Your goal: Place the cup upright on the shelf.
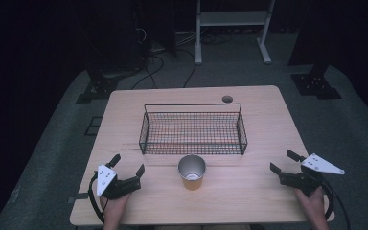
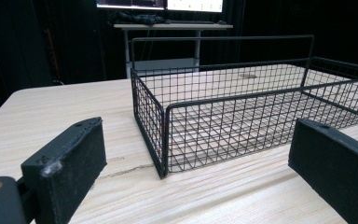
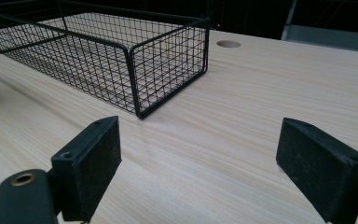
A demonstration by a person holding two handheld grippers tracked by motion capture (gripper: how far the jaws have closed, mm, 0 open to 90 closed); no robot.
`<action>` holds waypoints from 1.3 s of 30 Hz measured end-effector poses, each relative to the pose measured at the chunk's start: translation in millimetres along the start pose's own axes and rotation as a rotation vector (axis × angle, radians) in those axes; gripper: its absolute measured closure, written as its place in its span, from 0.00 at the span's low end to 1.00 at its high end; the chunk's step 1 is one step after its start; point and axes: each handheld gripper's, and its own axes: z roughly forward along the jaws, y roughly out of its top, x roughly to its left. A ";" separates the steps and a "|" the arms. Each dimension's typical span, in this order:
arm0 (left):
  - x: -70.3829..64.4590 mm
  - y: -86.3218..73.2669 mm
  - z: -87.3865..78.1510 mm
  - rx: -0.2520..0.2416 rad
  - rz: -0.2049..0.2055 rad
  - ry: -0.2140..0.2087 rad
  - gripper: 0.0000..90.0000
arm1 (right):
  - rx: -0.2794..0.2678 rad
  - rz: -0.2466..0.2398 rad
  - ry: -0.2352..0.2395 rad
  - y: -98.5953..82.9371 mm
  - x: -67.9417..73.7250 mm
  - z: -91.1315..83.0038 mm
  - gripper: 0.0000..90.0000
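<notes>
Both my grippers, left [image 1: 127,164] and right [image 1: 283,162], were spread wide and empty. Cup [image 1: 191,172] stood near table's [image 1: 263,201] front edge, before basket [image 1: 193,128]. Light, tall: a careless nudge could tip it.

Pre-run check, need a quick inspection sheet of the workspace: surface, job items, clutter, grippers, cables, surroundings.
Surface: wooden table, bare apart from the items below; round hole near far edge.
Job's things: wire basket mid-table, empty; cup upright just in front of it, apart from it, metallic inside, orange outside.
Clutter: nothing seen.
Grippers: left gripper and right gripper both open, holding nothing, at the near corners, clear of cup and basket.
Cables: one loops from each gripper by the hand; more lie on the floor beyond the table.
Surroundings: dark room, grey floor, white frame and black stands behind.
</notes>
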 end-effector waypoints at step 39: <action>-22.0 5.1 1.3 -0.009 0.044 -0.159 0.03 | 0.010 -0.002 -0.006 0.1 1.2 0.9 0.14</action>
